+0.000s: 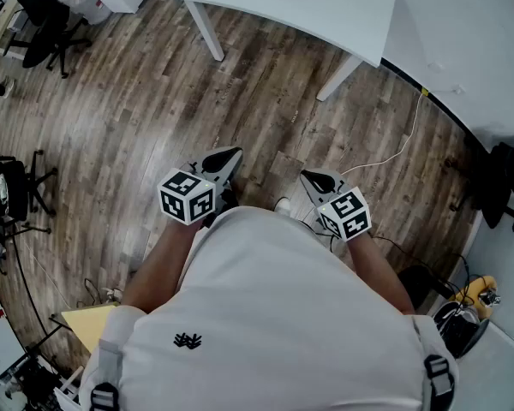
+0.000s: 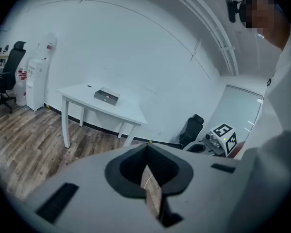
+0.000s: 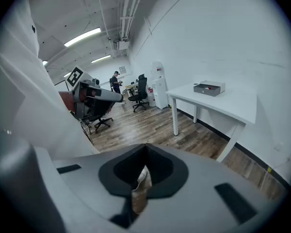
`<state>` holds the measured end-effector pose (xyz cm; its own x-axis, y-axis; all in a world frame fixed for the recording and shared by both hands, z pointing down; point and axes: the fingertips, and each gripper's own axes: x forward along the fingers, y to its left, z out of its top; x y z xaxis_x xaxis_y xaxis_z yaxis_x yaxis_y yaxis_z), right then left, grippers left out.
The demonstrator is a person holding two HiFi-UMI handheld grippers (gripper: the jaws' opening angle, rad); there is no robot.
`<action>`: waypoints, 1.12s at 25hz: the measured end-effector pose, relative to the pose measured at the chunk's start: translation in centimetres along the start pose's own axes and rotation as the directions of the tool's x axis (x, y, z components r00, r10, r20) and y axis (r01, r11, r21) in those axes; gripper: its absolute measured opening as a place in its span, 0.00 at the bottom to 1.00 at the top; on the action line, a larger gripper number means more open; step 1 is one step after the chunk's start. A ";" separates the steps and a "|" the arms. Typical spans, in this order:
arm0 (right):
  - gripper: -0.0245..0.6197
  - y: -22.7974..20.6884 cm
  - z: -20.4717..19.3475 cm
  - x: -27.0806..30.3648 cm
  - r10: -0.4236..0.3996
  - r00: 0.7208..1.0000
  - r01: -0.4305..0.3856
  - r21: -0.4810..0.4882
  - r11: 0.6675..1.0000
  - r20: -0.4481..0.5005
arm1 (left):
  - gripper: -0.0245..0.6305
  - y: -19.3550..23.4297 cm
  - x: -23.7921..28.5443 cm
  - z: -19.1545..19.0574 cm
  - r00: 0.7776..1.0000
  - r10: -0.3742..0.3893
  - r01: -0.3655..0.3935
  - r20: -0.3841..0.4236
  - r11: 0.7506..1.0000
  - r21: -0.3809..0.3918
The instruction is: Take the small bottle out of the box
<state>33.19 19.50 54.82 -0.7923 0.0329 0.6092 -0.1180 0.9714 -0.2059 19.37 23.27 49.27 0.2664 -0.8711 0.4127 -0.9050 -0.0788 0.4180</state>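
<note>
White T-shirt, small black emblem, grey buckled shoulder straps; left gripper and right gripper grey, with black-and-white marker cubes.

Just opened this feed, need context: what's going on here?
A person stands on the wood floor with a gripper in each hand, held close to the body. The left gripper and the right gripper are both shut, with nothing between the jaws. The grey box sits on the white table across the room, untouched. The task has not started.
</note>
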 end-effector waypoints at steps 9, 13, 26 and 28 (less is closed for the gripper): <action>0.05 3.3 8.0 8.6 -0.014 1.000 0.014 -0.022 1.000 0.001 | 0.05 9.6 -6.6 3.2 0.999 -0.038 0.041 0.032 0.997 -0.071; 0.05 4.8 11.0 12.3 -0.017 1.000 0.016 -0.007 1.000 -0.007 | 0.05 13.3 -8.8 3.6 0.999 -0.054 0.053 -0.011 0.998 -0.024; 0.05 0.5 15.8 17.9 -0.003 1.000 0.004 0.054 0.999 -0.012 | 0.05 20.5 -4.6 7.6 0.996 -0.086 0.087 0.022 0.992 -0.091; 0.05 -1.6 17.0 19.3 0.022 1.000 -0.023 0.074 0.997 0.010 | 0.05 21.8 -3.3 9.1 0.998 -0.055 0.057 0.023 0.994 -0.096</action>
<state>7.92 14.54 53.90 -0.8004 0.0522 0.5972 -0.1437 0.9504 -0.2757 -4.24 20.02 49.61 0.3076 -0.8766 0.3701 -0.8524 -0.0810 0.5166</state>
